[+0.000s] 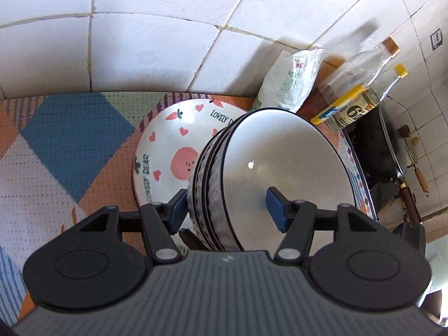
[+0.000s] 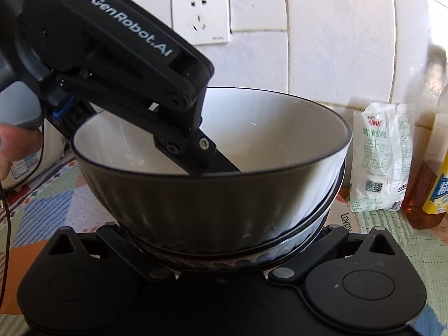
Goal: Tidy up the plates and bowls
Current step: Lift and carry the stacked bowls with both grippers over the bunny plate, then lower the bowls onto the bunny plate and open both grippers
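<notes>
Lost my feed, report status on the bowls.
Left gripper straddling bowl stack rim, grip unclear. Right gripper at stack's base, tips hidden. Stack above plate. Bag, bottles beside it.

The stacked black-rimmed white ceramic bowls [image 2: 212, 184] are hiding my right fingers' tips completely. They are also covering half the heart-patterned white plate [image 1: 168, 140], and the frame edge is cropping the yellow-labelled bottle [image 2: 436, 184].
</notes>
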A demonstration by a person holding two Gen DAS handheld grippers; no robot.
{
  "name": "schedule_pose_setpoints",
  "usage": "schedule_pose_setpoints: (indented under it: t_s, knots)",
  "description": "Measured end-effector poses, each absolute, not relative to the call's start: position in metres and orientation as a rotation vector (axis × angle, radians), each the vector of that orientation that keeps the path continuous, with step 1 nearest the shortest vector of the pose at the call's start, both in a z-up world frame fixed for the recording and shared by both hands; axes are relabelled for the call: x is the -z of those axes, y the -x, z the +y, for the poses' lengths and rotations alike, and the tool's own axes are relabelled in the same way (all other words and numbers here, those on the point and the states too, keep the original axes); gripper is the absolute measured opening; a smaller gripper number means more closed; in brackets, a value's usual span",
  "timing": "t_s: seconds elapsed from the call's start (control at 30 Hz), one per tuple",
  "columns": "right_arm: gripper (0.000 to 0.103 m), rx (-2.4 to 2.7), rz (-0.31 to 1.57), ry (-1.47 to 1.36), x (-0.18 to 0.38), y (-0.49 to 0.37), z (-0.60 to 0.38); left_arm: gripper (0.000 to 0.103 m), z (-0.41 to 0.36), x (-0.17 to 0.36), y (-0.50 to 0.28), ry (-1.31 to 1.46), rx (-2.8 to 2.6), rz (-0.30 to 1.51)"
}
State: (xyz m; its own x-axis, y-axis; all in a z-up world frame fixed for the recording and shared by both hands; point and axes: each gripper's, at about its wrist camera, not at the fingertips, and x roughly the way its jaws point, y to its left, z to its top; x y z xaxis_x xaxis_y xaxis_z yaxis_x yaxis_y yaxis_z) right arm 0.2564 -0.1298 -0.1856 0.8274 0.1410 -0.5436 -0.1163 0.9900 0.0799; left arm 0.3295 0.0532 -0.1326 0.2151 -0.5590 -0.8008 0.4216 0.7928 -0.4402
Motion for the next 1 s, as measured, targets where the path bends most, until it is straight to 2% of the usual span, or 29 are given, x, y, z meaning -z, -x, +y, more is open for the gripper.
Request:
schedule_pose_setpoints:
  t_s: [0.37,0.87,1.0]
  knots:
    - [0.103,-0.110,0.666,-0.060,0.204,-0.291,-0.153,0.059,0.040,0.160,-0.361,0.194,0.665,1.243]
    - [0.103,-0.109,0.698,-0.060,0.207,-0.304,-0.150,0.060,0.039,0.171,-0.360,0.208,0.637,1.238]
    - [0.103,-0.112,0.702,-0.055,0.206,-0.310,-0.149,0.054,0.038,0.167,-0.357,0.182,0.608,1.216]
